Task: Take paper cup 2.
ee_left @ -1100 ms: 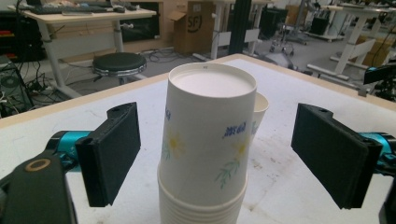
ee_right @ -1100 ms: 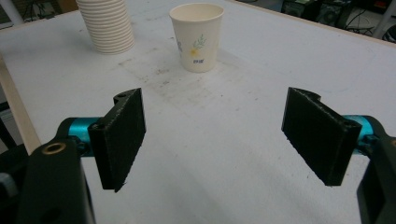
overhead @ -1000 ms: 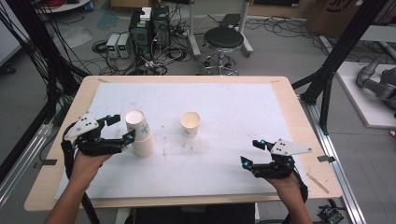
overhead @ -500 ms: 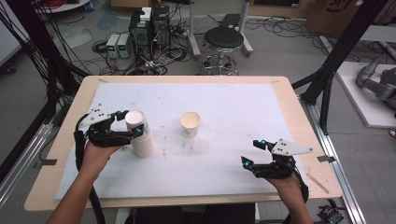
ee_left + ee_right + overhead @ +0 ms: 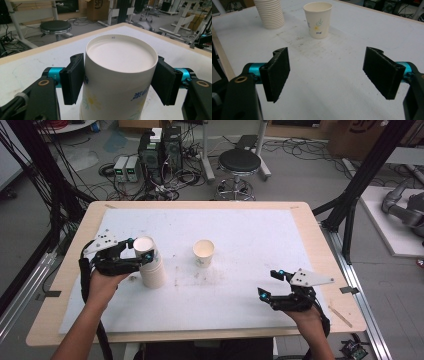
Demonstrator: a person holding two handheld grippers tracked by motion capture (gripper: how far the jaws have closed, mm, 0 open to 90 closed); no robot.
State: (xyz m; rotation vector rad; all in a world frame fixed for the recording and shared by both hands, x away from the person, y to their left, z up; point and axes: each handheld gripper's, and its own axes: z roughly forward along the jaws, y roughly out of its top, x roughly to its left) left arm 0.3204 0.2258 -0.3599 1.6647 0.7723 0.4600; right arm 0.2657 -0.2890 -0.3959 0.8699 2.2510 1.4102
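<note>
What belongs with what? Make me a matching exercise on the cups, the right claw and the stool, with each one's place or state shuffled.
Things:
1. cup stack
2. single cup
3. right claw
4. stool

Places or states:
a. on the floor beyond the table
b. open, nothing between its pads
c. gripped at the top by the left claw
d. standing alone at mid-table

Pairs: 1-c, 2-d, 3-b, 4-a.

The left claw's jaws have just been closing, with the stack's top between them.
</note>
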